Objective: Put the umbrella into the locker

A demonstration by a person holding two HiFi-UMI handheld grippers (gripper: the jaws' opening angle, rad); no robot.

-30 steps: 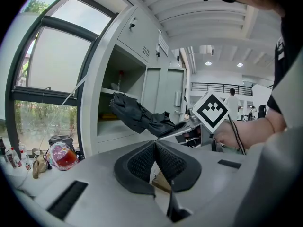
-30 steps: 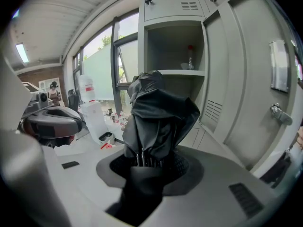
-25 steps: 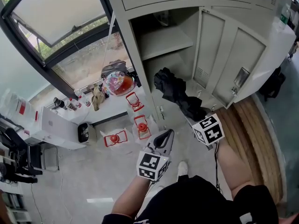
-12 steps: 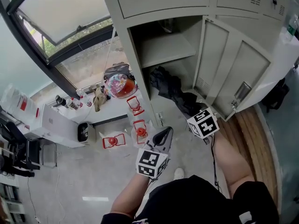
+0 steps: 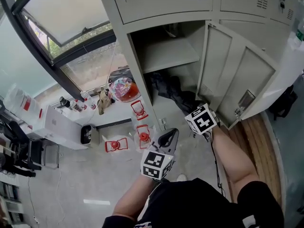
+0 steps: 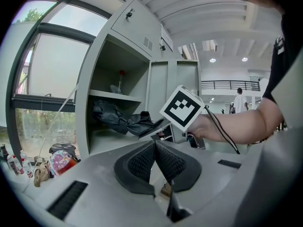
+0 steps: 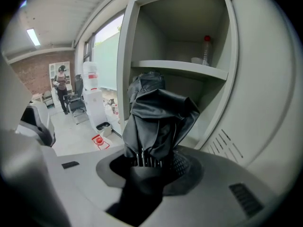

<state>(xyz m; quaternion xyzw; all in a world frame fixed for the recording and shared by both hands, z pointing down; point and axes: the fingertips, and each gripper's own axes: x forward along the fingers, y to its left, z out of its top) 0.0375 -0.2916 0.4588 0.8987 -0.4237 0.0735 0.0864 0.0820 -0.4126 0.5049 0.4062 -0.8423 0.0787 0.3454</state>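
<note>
— Room: pale floor (image 5: 85, 175) is logged beneath both grippers, and a large window (image 5: 61, 13) is noted up and to the left of the left gripper (image 5: 168, 137).

— Furniture entered?

— One grey metal locker (image 5: 138, 80), listed straight ahead of the right gripper (image 5: 191, 109). Its door (image 5: 237, 75) is swung open to that gripper's right, and a shelf (image 5: 168, 51) is set above the line of its jaws.

— Right gripper, condition?

— Clenched on the umbrella (image 5: 173, 91). The black folded umbrella is gripped at its near end, where bunched ribs are seen between the jaws. The rest is extended forward from the jaws into the lower compartment, under the shelf. Whether it is rested on the compartment floor cannot be told.

— Left gripper?

— Recorded to the left of the right gripper and nearer the person, outside the locker. Its jaws are brought together at the tips, and nothing is held between them.

— Sundries?

— One red-capped bottle (image 7: 206, 48) is noted on the shelf, above and ahead of the right gripper. Several red items (image 5: 114, 144) are listed on the floor to the left of the left gripper; their kind cannot be made out.
</note>
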